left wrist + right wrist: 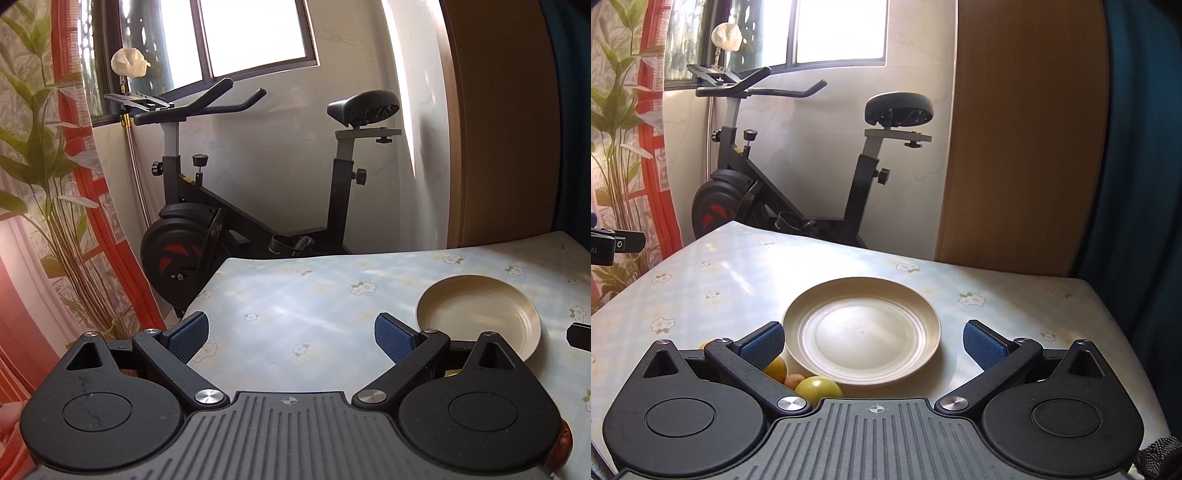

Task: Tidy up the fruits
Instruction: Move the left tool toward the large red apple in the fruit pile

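An exercise bike point(783, 162) stands beyond the table's point(720, 280) far edge. The right gripper point(873, 341) and left gripper point(291, 334) both hover with jaws wide apart, holding nothing. The fruits point(816, 386) sit near-left of the plate point(862, 338), partly hidden behind the right gripper.

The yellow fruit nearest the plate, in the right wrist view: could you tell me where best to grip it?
Probably across the widest part of the yellow fruit, coming from above: it is round, and a small orange fruit crowds its left side.
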Motion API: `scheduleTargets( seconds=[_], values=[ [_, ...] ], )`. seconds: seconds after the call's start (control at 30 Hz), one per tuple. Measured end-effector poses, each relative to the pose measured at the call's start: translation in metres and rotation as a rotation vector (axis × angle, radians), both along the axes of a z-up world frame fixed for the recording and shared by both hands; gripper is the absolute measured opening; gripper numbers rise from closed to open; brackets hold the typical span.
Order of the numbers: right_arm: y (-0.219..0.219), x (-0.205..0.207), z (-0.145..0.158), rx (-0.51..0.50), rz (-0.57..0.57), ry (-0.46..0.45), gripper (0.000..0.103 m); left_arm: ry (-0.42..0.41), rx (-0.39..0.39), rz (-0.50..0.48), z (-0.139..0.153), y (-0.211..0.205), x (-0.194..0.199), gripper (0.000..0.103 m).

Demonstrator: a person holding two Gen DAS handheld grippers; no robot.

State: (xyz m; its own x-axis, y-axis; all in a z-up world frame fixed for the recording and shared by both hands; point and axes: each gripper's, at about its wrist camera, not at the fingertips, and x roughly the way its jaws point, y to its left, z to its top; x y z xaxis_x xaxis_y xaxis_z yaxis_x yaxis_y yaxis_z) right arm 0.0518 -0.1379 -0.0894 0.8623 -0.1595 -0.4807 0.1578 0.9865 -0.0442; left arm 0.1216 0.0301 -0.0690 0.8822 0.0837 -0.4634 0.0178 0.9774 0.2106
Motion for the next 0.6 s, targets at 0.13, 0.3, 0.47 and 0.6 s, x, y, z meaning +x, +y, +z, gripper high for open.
scheduleTargets(
  seconds=[0.13,0.3,0.47,0.6],
  values=[
    [-0.006,0.003,0.003,0.029,0.013,0.002,0.103,-0.011,-0.069,-0.022,0.005,0.003,0.008,0.098],
    [0.002,-0.007,-0.006,0.005,0.028,0.036,0.103,0.007,-0.084,-0.077,-0.005,-0.005,0.007,0.098],
    [0.007,-0.021,-0.028,0.045,0.048,0.095,0.103,0.081,-0.108,-0.152,-0.025,-0.010,0.003,0.096],
    [0.012,-0.032,-0.041,0.066,0.067,0.122,0.101,0.150,-0.132,-0.182,-0.040,-0.014,-0.001,0.090]
  ],
)
